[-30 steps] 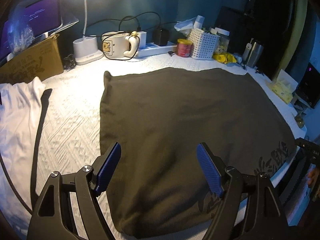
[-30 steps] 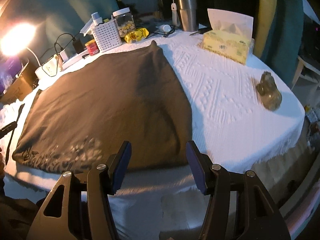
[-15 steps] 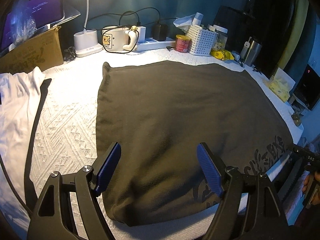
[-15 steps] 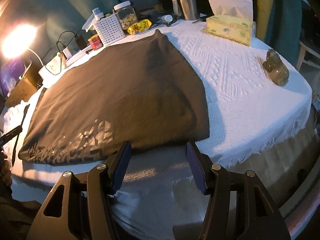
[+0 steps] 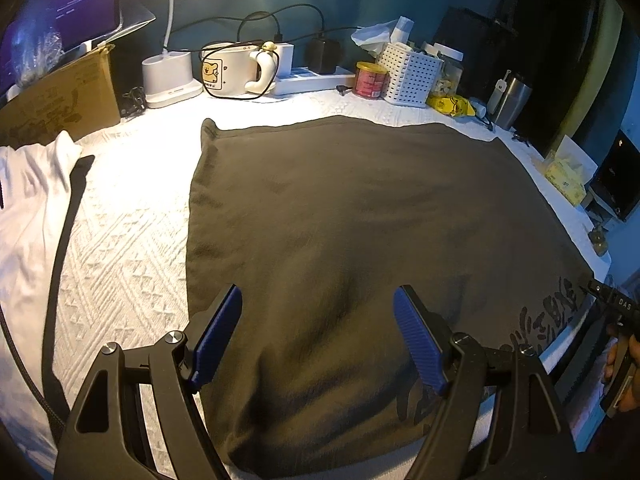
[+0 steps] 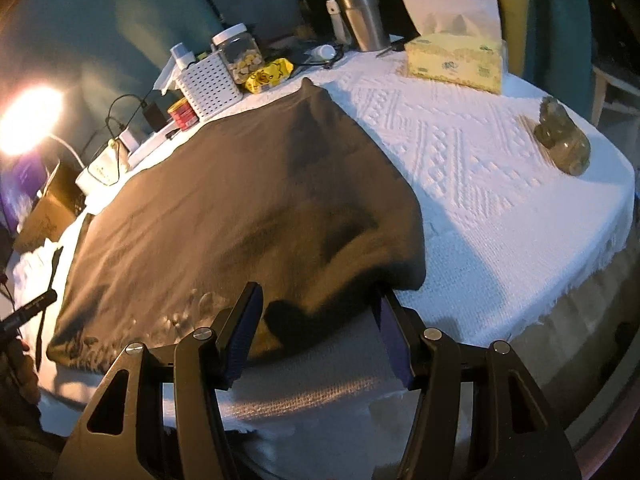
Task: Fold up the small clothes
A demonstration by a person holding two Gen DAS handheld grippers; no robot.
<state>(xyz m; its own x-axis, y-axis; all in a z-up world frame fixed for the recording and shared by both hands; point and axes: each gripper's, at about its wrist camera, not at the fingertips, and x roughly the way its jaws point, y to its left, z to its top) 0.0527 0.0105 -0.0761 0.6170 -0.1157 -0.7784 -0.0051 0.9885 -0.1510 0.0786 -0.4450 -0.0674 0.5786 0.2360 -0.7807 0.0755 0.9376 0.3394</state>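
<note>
The dark garment (image 5: pixel 360 220) lies flat on the white textured tablecloth (image 5: pixel 120 248), its near hem under the spread, empty left gripper (image 5: pixel 318 320) and right gripper (image 6: pixel 316 320). Its printed lettering is too blurred to read.

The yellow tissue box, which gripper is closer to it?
Right. The right gripper hovers open at the dark garment's near corner, on the same side as the tissue box. The left gripper hovers open over the garment's opposite end, with the box far across.
</note>
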